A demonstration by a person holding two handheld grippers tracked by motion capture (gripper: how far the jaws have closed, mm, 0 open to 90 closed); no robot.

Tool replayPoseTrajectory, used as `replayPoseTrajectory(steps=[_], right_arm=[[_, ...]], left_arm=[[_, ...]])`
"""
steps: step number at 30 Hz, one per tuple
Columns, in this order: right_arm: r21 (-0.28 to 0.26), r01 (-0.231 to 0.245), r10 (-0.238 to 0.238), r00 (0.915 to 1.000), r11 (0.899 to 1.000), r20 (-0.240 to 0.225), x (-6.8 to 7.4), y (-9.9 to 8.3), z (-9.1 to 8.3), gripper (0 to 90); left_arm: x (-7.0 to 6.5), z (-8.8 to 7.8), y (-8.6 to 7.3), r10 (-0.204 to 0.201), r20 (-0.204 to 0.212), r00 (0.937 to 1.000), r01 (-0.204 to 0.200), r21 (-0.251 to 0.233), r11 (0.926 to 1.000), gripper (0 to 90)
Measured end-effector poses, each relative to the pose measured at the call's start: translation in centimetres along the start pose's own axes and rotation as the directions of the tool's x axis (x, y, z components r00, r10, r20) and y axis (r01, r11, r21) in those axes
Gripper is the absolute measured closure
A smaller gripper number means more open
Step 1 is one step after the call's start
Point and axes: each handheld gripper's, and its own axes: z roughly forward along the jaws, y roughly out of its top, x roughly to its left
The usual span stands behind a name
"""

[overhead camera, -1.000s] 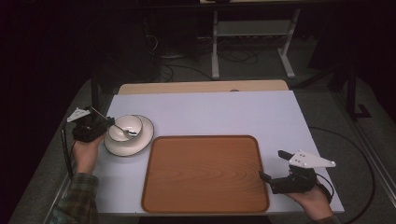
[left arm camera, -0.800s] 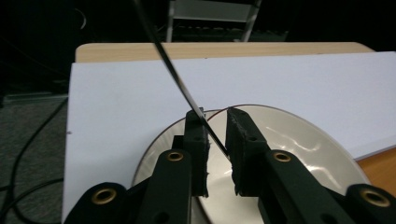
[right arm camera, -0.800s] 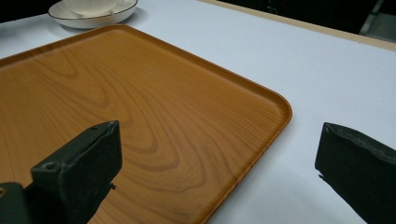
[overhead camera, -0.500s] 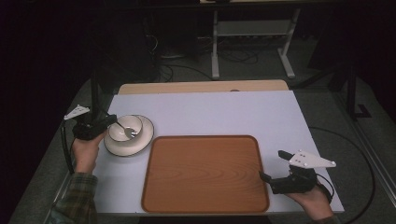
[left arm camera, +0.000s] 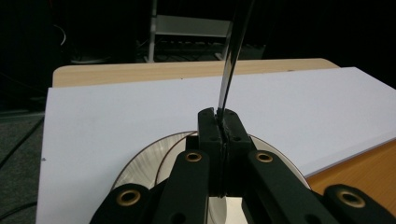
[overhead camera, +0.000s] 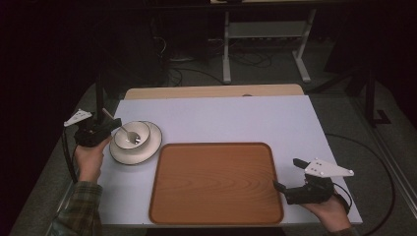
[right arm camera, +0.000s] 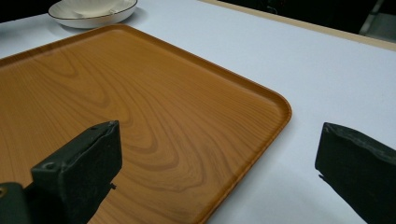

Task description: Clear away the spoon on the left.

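The spoon (overhead camera: 129, 133) lies in the bowl (overhead camera: 132, 135) on the plate (overhead camera: 147, 147), left of the tray (overhead camera: 216, 182). The left gripper (overhead camera: 116, 123), whose jaws have just closed, pinches its handle. The right gripper (overhead camera: 285, 178), at the tray's right edge, remains spread.

The high view looks forward and down from above the person's side and takes in the whole table (overhead camera: 216, 113). The left gripper view sits low and very near the plate (left arm camera: 140, 161), facing across the table. The right gripper view looks low over the tray (right arm camera: 140, 107). All 3 views share the plate and the tray.
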Motion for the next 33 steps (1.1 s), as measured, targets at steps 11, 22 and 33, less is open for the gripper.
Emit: replayPoseTrajectory(steps=[11,22,33], right_arm=[[0.003,0.004,-0.004,1.0000,1.000,-0.005,0.0,0.0,0.0,0.0],[0.000,0.011,-0.011,0.9999,1.000,-0.011,0.1,0.0,0.0,0.0],[0.003,0.011,-0.011,0.9999,1.000,-0.008,0.2,0.1,0.1,0.0]], left_arm=[[-0.1,-1.4,1.2,0.013,0.000,0.9999,-0.013,-0.042,0.9991,89.1],[-1.6,-2.2,2.5,0.043,0.042,0.9982,-0.041,-0.056,0.9976,89.1],[-4.5,-2.9,4.5,0.116,0.132,0.9845,-0.110,-0.046,0.9928,89.0]])
